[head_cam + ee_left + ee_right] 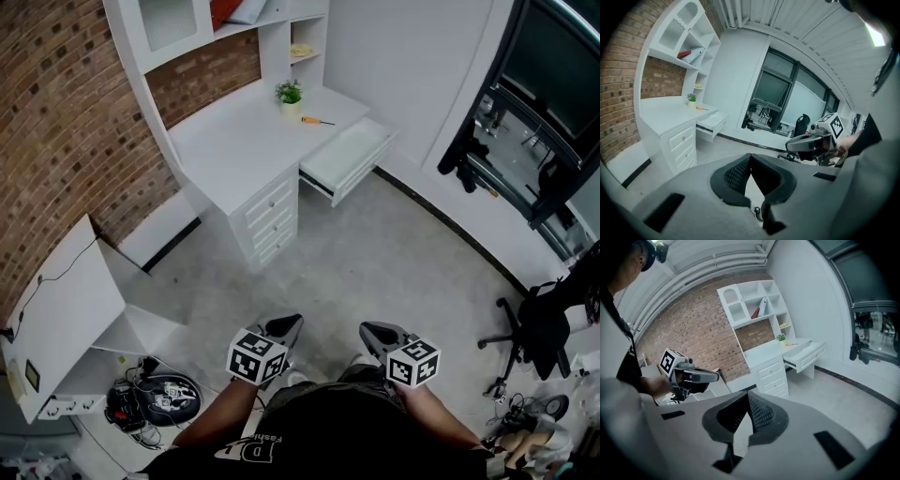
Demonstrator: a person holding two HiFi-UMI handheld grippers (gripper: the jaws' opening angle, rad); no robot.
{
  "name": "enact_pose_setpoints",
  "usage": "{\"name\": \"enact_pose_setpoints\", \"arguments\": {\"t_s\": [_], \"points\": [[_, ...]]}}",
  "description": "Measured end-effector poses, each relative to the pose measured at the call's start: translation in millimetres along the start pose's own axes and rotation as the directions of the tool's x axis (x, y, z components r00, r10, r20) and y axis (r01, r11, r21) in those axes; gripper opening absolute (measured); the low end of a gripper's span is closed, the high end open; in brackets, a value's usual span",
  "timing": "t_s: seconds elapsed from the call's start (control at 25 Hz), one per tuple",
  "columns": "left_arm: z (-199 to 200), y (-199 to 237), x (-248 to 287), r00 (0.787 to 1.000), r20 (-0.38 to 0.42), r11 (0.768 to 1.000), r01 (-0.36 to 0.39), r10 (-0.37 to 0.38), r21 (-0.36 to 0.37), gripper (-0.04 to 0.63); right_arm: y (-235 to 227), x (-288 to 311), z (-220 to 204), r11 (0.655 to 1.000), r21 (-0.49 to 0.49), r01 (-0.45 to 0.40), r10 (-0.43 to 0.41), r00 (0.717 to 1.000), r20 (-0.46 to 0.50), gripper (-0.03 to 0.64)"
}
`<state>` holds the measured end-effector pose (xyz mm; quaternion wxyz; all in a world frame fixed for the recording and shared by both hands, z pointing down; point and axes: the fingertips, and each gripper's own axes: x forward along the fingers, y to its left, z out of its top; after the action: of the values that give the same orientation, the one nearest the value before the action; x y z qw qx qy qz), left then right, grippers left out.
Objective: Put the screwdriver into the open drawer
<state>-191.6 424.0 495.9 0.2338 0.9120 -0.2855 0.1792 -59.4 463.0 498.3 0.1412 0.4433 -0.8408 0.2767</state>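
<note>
Screwdriver [317, 121] lies on the white desk [234, 141], far ahead of both tongs, beyond the open drawer [349, 157] that juts past the desk's edge. Wide floor [375, 253] lies between. Left tongs [284, 328] and right tongs [377, 334] are pressed together, empty. Their own views show the tips meeting, whereas the head view shows only their backs.

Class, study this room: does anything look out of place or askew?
Yes. One drawer stands pulled open, a screwdriver lies loose on the desktop near the plant, and cables lie tangled on the floor at the left.
</note>
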Motion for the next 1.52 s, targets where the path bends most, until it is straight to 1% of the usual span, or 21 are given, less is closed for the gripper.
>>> {"name": "enact_pose_setpoints", "arguments": {"t_s": [0.24, 0.4, 0.56, 0.64, 0.8, 1.04, 1.24, 1.52], "points": [[-6, 19, -19, 0.998, 0.025, 0.998, -0.053, 0.054, -0.038, 0.015, 6, 24, 10, 1.0, -0.011, -0.029, 0.029, 1.0, -0.007, 0.005], [-10, 32, -29, 0.996, 0.024, 0.994, -0.089, 0.091, -0.067, 0.015, 6, 42, 21, 0.999, -0.012, -0.042, 0.042, 0.999, -0.001, 0.006], [-5, 48, -33, 0.992, 0.034, 0.989, -0.119, 0.123, -0.084, 0.015, 2, 60, 35, 0.999, -0.02, -0.05, 0.05, 0.999, 0.005, 0.005], [1, 56, -32, 0.991, 0.047, 0.988, -0.123, 0.128, -0.093, 0.015, 0, 70, 44, 0.998, -0.031, -0.056, 0.056, 0.998, 0.01, 0.006], [17, 70, -22, 0.992, 0.07, 0.988, -0.095, 0.104, -0.124, 0.015, -12, 88, 60, 0.998, -0.032, -0.061, 0.062, 0.998, 0.02, 0.005], [51, 101, 9, 0.992, 0.061, 0.991, -0.104, 0.109, -0.087, 0.015, -47, 116, 88, 0.999, -0.023, -0.049, 0.049, 0.998, 0.028, 0.006], [81, 120, 43, 0.995, 0.045, 0.995, -0.088, 0.09, -0.039, 0.015, -81, 135, 123, 0.999, -0.01, -0.036, 0.036, 0.997, 0.066, 0.006], [125, 143, 91, 0.996, 0.026, 0.996, -0.086, 0.087, -0.01, 0.015, -129, 150, 164, 0.999, 0.017, -0.033, 0.031, 0.996, 0.089, 0.006]]}}
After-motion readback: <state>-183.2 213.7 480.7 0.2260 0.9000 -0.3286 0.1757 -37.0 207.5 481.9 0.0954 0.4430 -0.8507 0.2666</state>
